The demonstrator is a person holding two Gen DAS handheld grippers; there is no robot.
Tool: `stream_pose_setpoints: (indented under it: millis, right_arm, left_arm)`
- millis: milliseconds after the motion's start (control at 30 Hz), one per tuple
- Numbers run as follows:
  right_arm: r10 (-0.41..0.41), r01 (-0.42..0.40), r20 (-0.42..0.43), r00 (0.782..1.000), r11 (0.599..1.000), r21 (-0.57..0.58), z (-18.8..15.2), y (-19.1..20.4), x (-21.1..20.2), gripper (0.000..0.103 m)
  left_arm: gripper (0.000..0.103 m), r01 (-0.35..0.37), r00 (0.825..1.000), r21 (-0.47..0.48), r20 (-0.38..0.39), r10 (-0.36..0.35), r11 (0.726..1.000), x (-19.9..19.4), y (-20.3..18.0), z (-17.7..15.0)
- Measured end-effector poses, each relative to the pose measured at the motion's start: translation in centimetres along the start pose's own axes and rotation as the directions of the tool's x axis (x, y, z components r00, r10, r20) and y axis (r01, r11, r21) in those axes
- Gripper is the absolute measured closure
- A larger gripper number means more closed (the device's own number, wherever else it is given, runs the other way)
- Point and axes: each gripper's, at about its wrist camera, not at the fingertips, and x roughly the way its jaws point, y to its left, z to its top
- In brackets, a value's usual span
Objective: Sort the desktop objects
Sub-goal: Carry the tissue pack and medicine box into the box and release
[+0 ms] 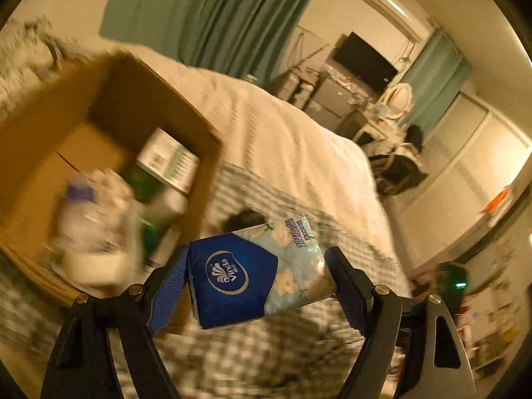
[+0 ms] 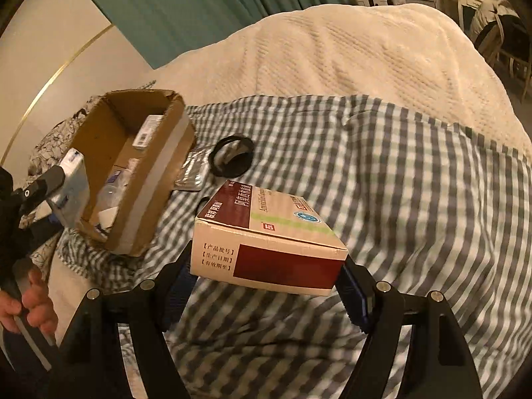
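Both loads are mid-carry: left gripper (image 1: 259,286) clamps a tissue pack (image 1: 262,276) beside the cardboard box (image 2: 133,166); right gripper (image 2: 266,276) clamps a medicine carton (image 2: 266,236), needing release inside.

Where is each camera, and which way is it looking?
Left wrist: sits on the left hand-held gripper, facing its tissue pack and the cardboard box; only fingers show.
Right wrist: sits on the right hand-held gripper, facing its medicine box; the person's hand shows.
Both share the cardboard box, tissue pack and checked cloth.
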Motion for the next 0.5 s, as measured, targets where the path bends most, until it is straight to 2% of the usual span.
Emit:
stream_pose_setpoints:
  millis: [67, 167, 267, 500]
  right_arm:
    - [0.028, -0.028, 0.025, 0.999, 1.0, -0.01, 0.0, 1.6, -0.7, 0.027]
    - [0.081, -0.079, 0.089, 0.993, 0.997, -0.024, 0.9, 4.0, -2.3, 0.027]
    - [0.122, -0.115, 0.147, 0.982, 0.992, -0.054, 2.4, 7.3, -3.5, 0.027]
    - [0.263, -0.256, 0.122, 0.957, 0.964, -0.075, 7.7, 16.7, 1.0, 0.027]
  left_arm:
    - [0.02, -0.071, 0.997, 0.04, 0.009, 0.071, 0.997, -1.0, 1.7, 0.8]
    - [0.02, -0.127, 0.992, 0.096, -0.007, 0.128, 0.987, -1.9, 4.1, 1.8]
    - [0.02, -0.212, 0.977, 0.153, 0.015, 0.212, 0.965, -2.5, 6.3, 2.7]
    - [0.018, -0.285, 0.959, 0.14, 0.043, 0.282, 0.948, -2.1, 9.8, 3.5]
